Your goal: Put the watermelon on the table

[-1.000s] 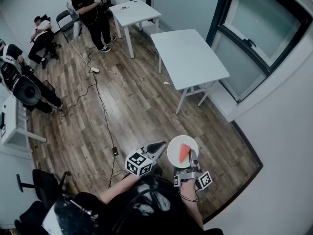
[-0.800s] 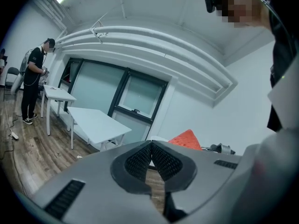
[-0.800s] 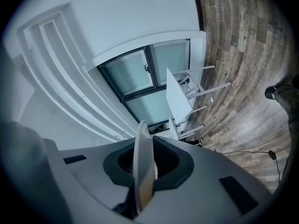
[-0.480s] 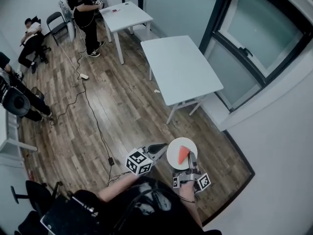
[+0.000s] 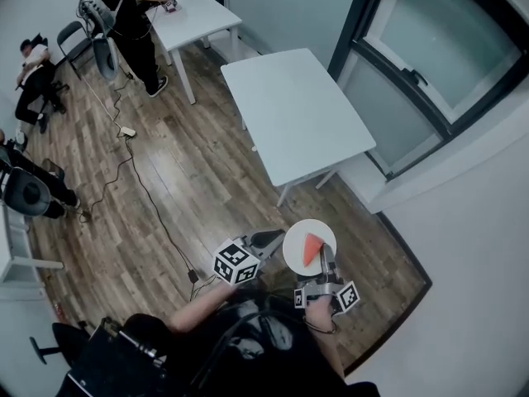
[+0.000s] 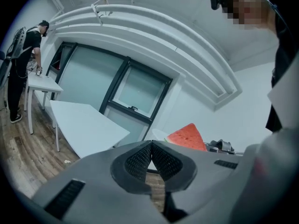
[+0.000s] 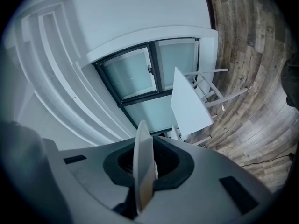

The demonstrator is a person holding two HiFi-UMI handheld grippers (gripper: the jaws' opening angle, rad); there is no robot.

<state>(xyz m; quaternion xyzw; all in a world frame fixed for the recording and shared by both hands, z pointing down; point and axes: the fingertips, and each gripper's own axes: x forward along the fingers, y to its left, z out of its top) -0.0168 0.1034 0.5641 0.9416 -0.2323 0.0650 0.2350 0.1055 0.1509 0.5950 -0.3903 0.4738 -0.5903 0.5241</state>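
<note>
White plate rim is what my right tongs grip: the two jaws stand narrow, clamped on the edge of the plate, and hold it out level in front of me. On that plate lies the watermelon, a red wedge, up in the air and not yet on the table.

My left tongs carry nothing. Their jaws are pressed together tip to tip, just beside the plate's left edge; whether they touch it I cannot tell.

Beyond the plate, across a stretch of wooden floor, stands the table, white, well apart from the watermelon and close to a dark-framed window. Farther off is a second white table, where a person in black stands bent over it. A cable trails across the boards, and another person sits at the far left.
</note>
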